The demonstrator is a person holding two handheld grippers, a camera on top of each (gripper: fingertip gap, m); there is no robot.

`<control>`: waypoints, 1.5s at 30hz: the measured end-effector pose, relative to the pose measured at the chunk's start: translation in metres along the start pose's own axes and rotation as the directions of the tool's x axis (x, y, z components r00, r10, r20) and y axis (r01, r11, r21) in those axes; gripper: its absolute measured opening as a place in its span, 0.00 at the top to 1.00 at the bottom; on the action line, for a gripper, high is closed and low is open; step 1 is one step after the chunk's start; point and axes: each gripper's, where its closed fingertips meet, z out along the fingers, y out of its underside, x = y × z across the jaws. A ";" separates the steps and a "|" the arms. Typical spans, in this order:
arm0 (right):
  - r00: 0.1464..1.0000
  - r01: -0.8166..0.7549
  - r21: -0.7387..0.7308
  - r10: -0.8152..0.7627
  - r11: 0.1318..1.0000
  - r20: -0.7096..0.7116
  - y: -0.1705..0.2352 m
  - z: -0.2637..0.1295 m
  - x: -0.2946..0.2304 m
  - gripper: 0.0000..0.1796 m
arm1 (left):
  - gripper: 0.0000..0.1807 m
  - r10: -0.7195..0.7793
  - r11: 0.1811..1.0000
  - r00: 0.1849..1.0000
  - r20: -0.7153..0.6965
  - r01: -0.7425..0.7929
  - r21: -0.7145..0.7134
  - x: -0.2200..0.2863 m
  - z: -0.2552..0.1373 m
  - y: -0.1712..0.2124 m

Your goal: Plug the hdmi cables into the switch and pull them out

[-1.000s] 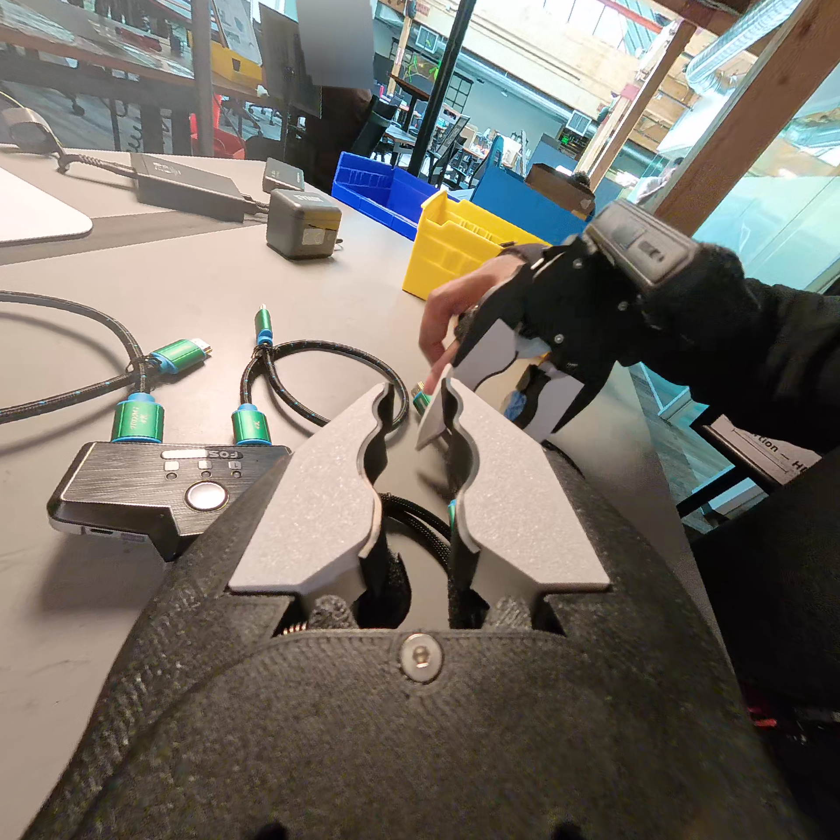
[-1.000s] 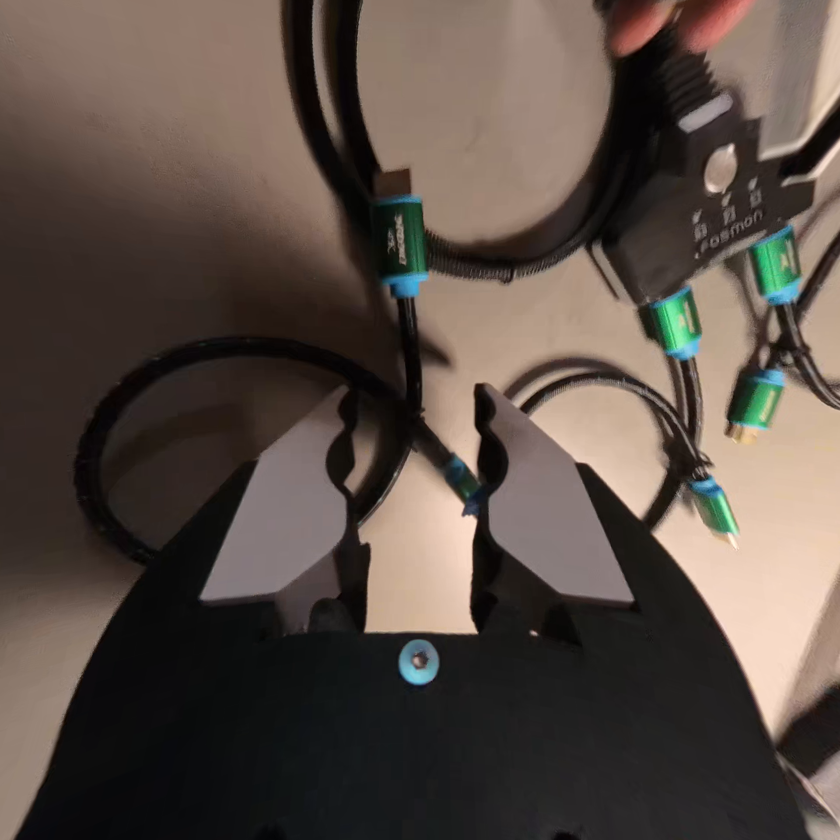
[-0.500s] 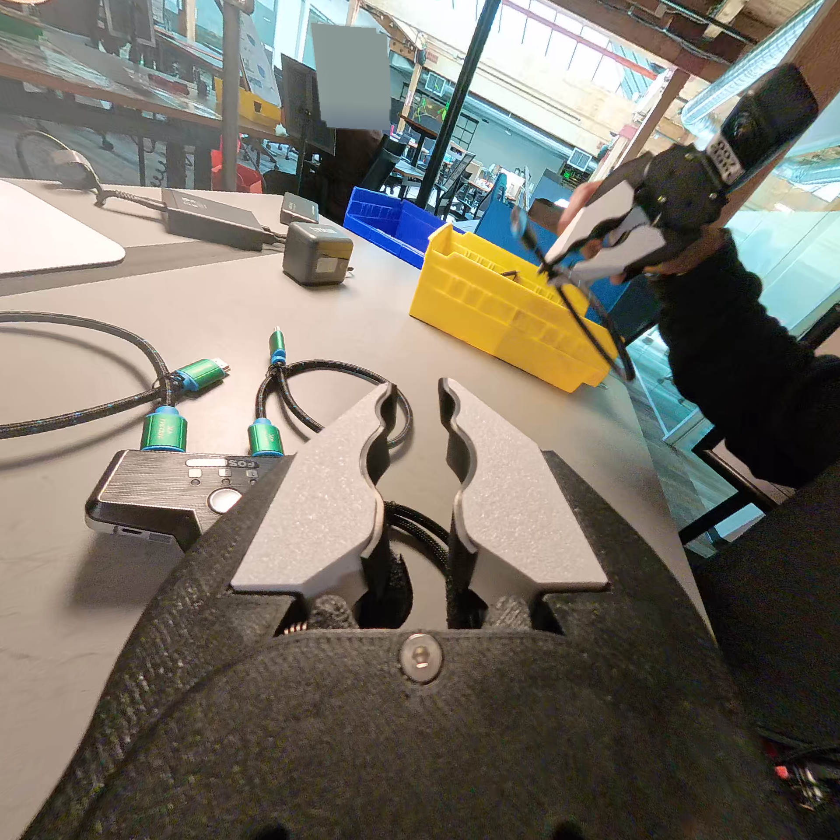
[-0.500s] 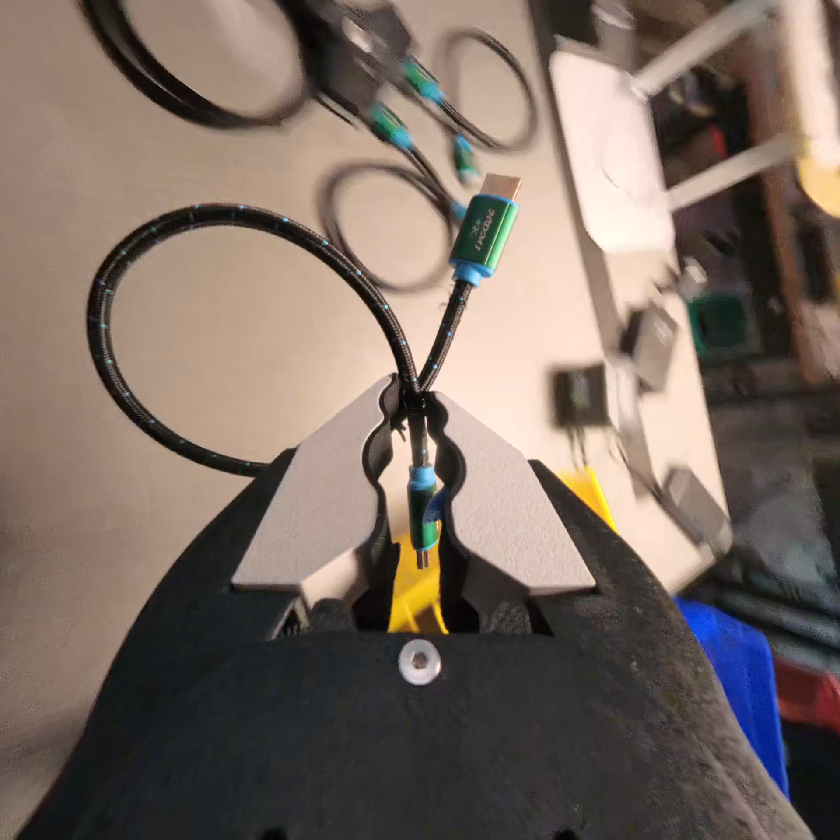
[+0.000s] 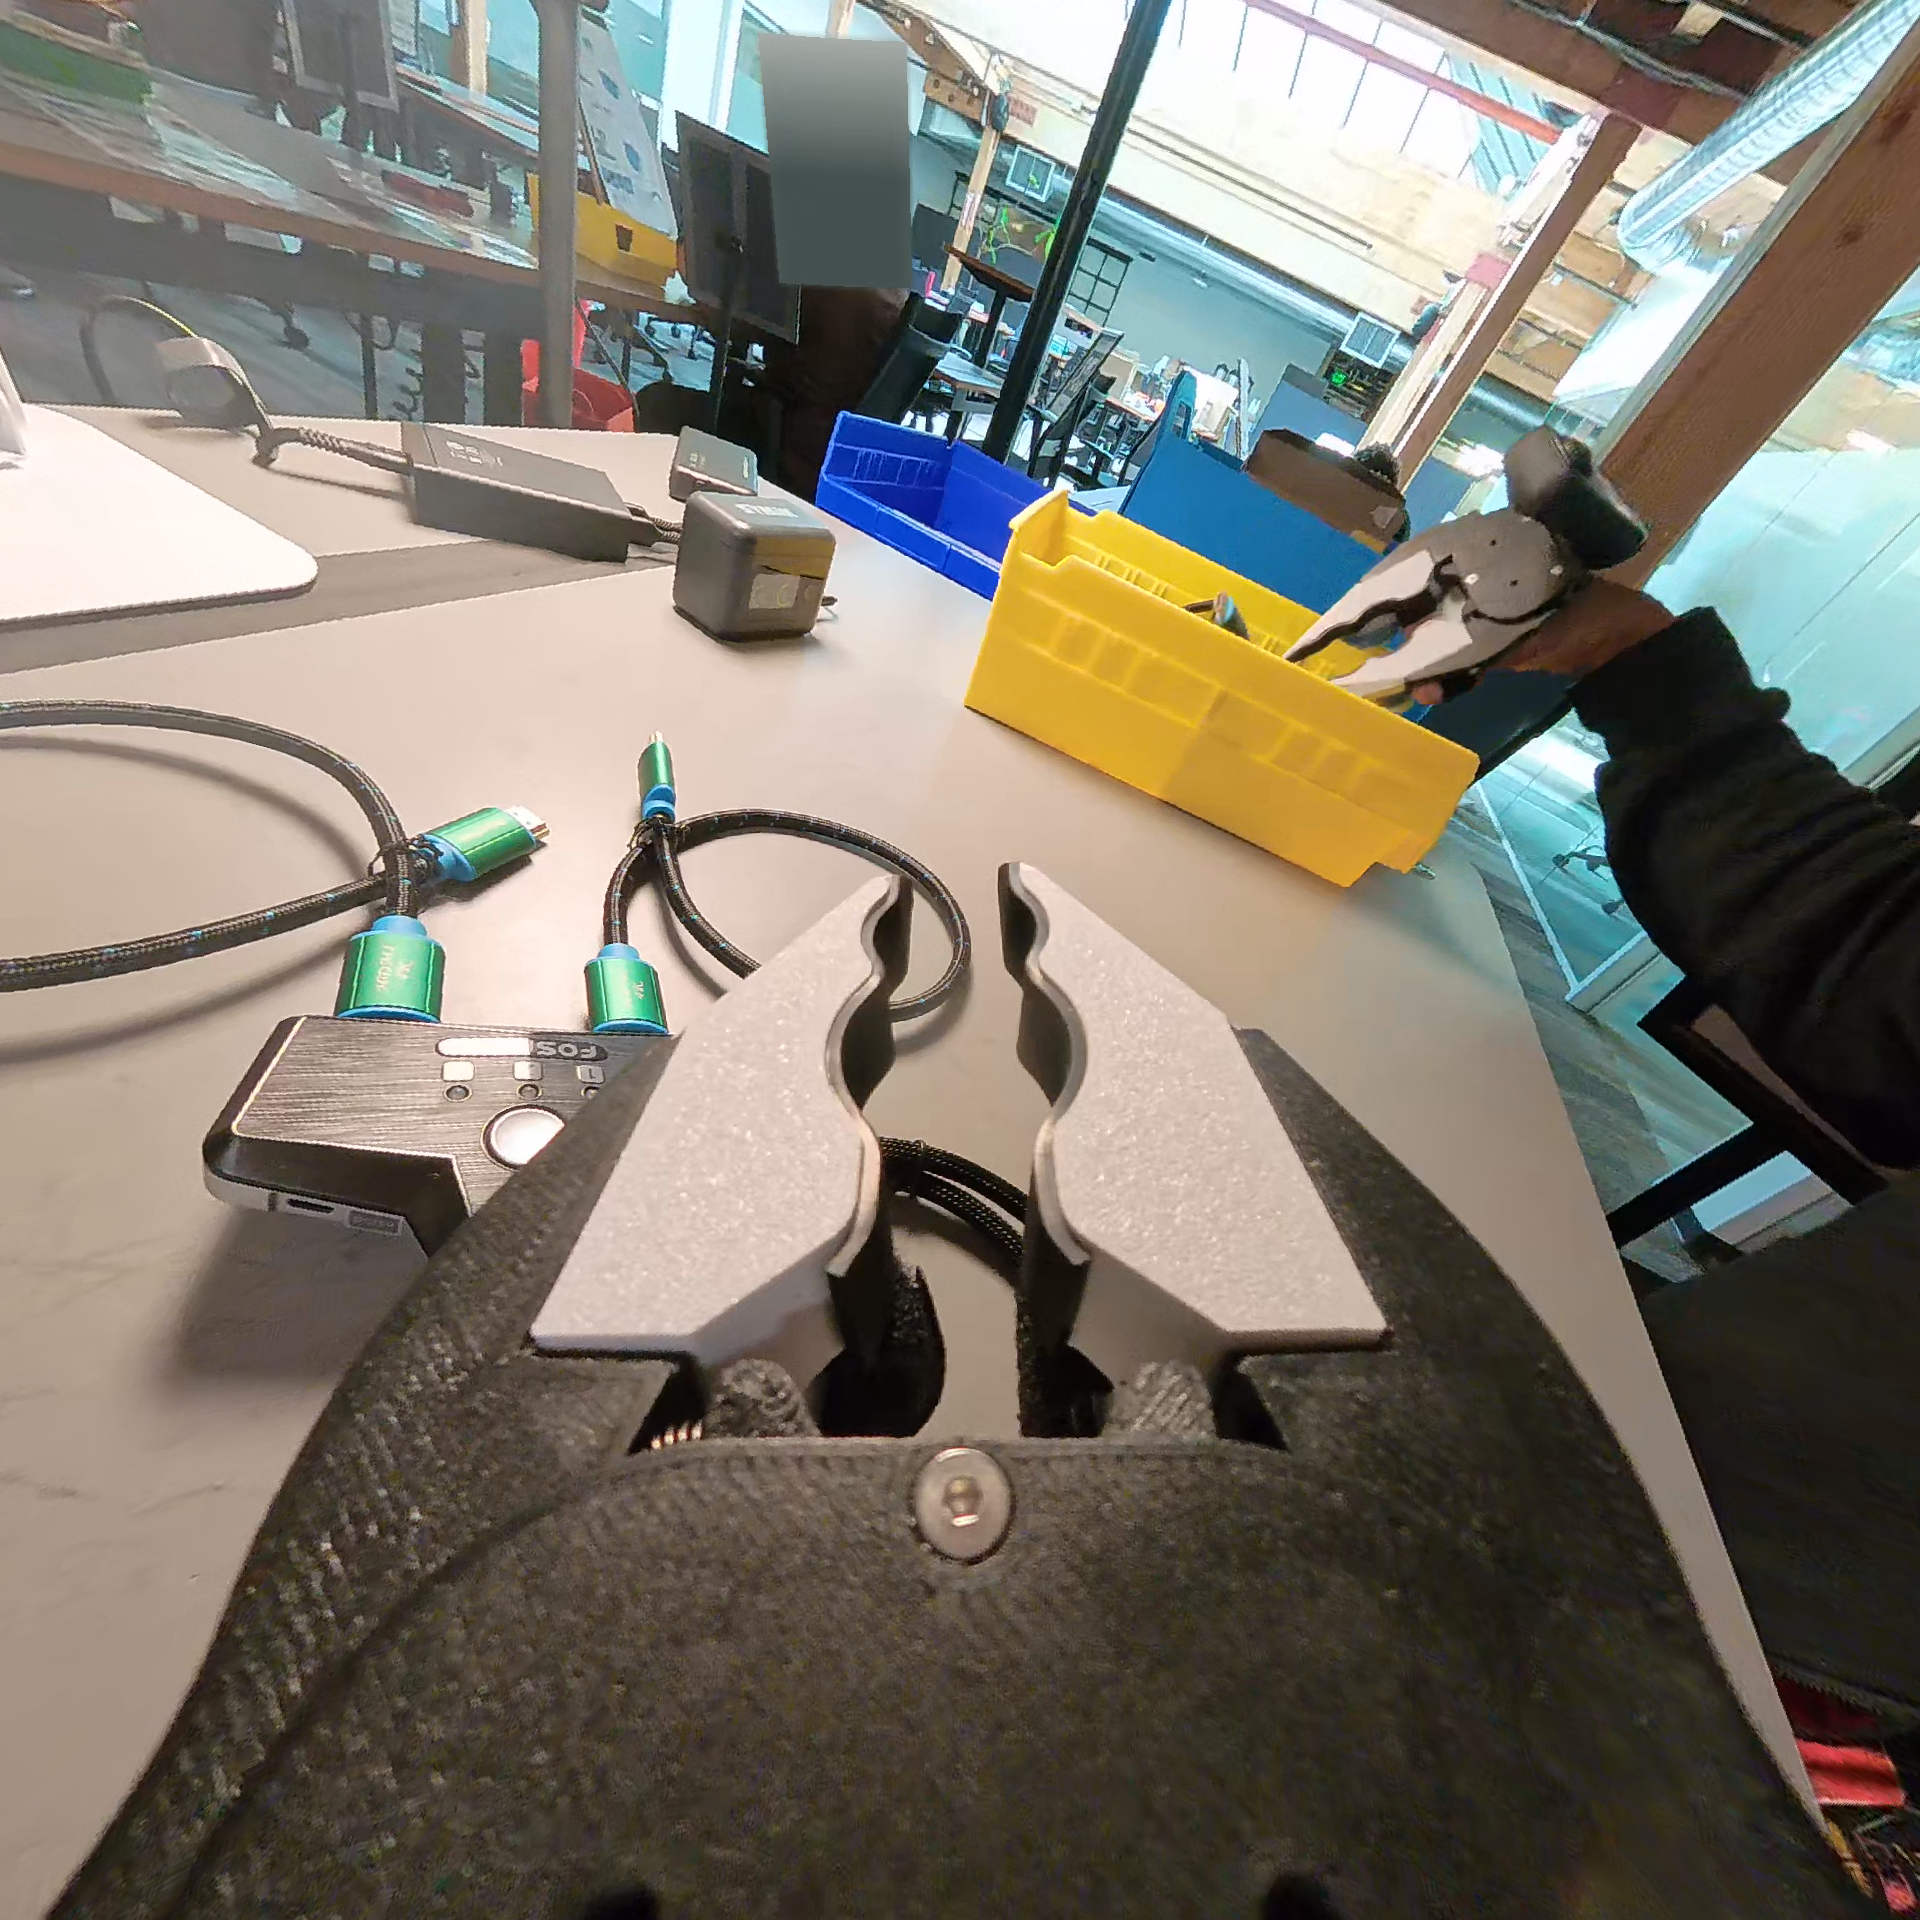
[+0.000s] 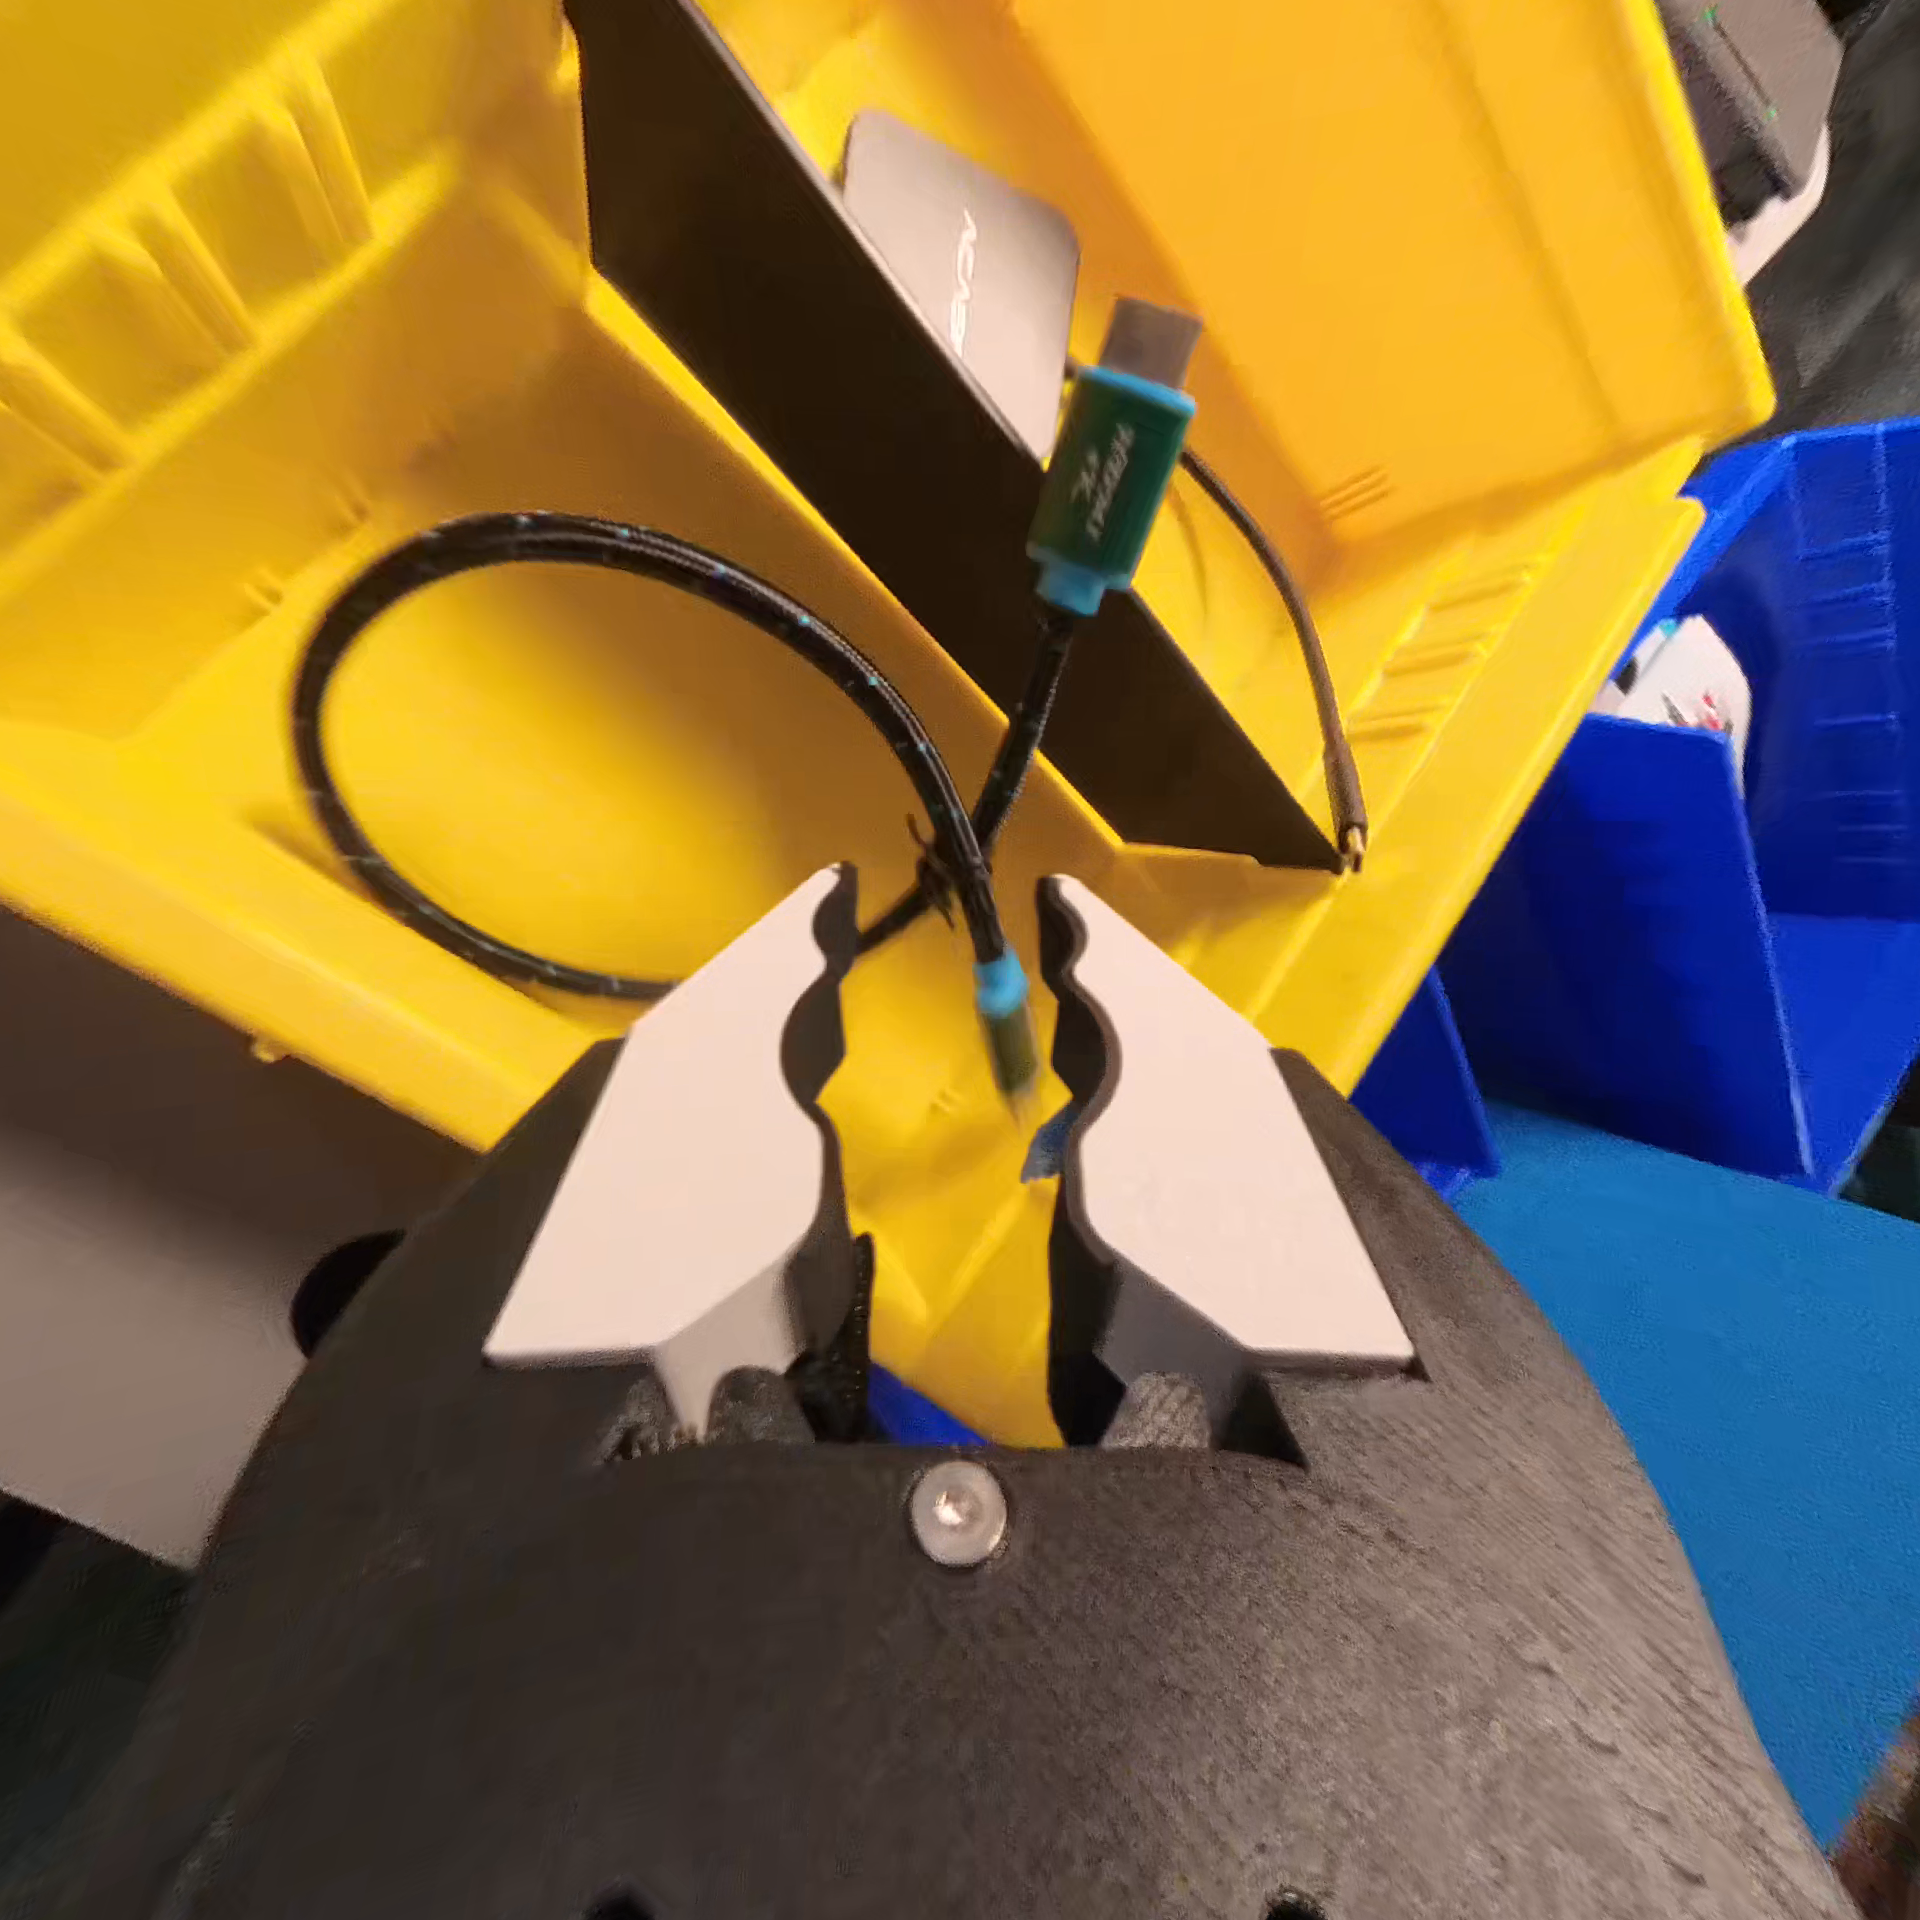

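The black HDMI switch lies on the grey table, left of my left gripper, which is open and empty just above the table. Two green-ended HDMI plugs sit in the switch's far side; their free ends lie beyond. My right gripper is open over the yellow bin. A short looped braided HDMI cable hangs loose between its fingertips, one plug pointing away, the other blurred between the fingers. The right gripper also shows in the left wrist view.
The yellow bin stands at the table's right edge with a blue bin behind. It holds a black divider, a grey flat device and a thin cable. A grey cube and black power brick lie farther back. Tip to tip, the grippers are about 50 cm apart.
My right gripper picked the short cable off the table, carried it over the yellow bin, and has opened on it. My left gripper has barely moved.
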 end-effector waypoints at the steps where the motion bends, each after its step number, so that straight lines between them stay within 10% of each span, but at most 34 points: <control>1: 1.000 0.003 -0.011 -0.003 1.000 -0.029 -0.001 -0.005 0.005 0.76 | 0.91 -0.001 1.000 1.000 0.001 0.001 -0.002 -0.001 0.000 0.000; 10: 0.991 0.099 0.256 -0.073 0.962 -0.111 -0.172 -0.042 -0.032 0.77 | 0.85 0.087 0.992 0.982 0.167 -0.071 -0.102 -0.027 -0.009 0.003; 19: 0.939 0.177 0.433 -0.283 0.884 0.195 -0.382 0.078 -0.220 0.79 | 0.71 0.214 0.907 0.922 0.323 -0.064 -0.417 -0.076 -0.032 0.044; 25: 0.944 0.106 0.402 -0.219 0.910 0.248 -0.416 0.138 -0.246 0.88 | 0.61 0.321 0.805 0.860 0.397 -0.027 -0.593 -0.104 -0.055 0.071; 35: 0.913 0.031 0.497 -0.228 0.867 0.339 -0.420 0.128 -0.269 0.99 | 0.82 0.273 0.809 0.932 0.239 -0.088 -0.581 -0.083 -0.040 0.082; 45: 0.925 0.136 0.607 -0.320 0.783 0.205 -0.407 0.124 -0.225 0.75 | 0.87 0.275 0.812 0.957 0.095 -0.179 -0.555 -0.073 -0.046 0.077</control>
